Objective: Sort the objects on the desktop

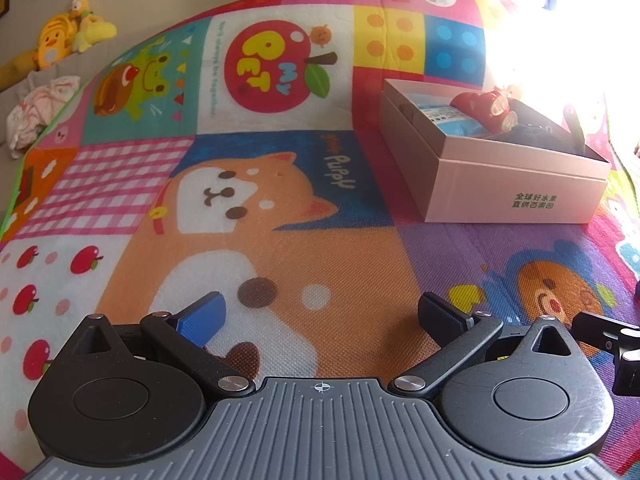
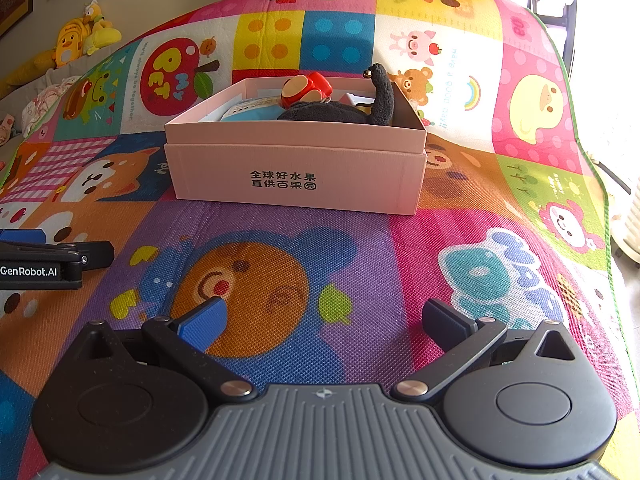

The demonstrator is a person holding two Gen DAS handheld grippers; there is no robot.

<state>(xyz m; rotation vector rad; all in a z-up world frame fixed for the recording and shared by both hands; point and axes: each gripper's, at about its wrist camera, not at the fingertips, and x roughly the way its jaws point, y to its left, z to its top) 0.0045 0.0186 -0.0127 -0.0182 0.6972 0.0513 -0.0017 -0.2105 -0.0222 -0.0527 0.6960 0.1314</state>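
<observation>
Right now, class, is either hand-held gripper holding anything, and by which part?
Nothing is held. The left hand-held gripper and the right hand-held gripper are both open and empty above the mat.

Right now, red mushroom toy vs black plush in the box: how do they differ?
The red mushroom toy is hard and glossy; the black plush is soft and fuzzy. The mushroom toy is small and lies on its side toward the back; the plush is larger, sprawled along the front, with one limb sticking up above the rim. Both sit inside the pink box.

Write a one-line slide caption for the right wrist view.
Open right claw hovers over the cartoon play mat, facing a pink box holding a black plush and red toy.
</observation>
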